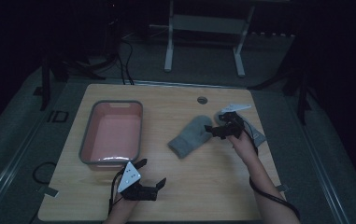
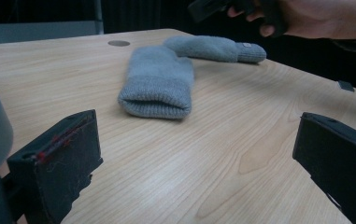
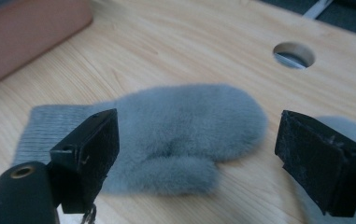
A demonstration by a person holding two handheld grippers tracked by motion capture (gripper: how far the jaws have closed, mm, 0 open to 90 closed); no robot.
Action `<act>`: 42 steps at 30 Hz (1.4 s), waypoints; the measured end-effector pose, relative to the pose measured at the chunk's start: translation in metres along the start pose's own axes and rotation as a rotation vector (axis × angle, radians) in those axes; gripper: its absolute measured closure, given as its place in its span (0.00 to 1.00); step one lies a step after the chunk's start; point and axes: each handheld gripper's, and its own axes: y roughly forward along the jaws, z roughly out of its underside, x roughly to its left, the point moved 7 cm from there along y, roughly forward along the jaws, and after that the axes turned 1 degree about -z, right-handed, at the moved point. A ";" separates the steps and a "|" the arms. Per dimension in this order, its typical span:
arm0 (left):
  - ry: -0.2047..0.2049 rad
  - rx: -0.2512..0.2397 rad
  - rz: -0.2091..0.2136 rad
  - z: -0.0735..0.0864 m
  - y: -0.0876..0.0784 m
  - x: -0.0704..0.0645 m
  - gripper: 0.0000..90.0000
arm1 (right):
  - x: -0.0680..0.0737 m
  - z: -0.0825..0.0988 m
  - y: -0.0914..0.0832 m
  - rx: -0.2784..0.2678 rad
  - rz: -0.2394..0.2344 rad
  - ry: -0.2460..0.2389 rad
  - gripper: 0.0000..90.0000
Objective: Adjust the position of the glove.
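Mitten flat right of bin, cuff toward near edge, long axis diagonal. Right gripper at fingertip end, jaws spread, nothing held. Left gripper parked near bin, jaws apart, farther off.

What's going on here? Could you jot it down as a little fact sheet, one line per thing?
Table: light wood
Bin: pink inside, grey rim, nothing visible in it, table's left part
Near mitten: grey, flat at mid-table
Second mitten: grey, just beyond the first
Right gripper: open, above the near mitten
Left gripper: open, near front edge beside bin
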 end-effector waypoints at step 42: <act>-0.010 0.005 0.032 -0.001 0.000 -0.003 0.01 | 0.024 0.011 0.089 0.185 -0.136 -0.142 0.83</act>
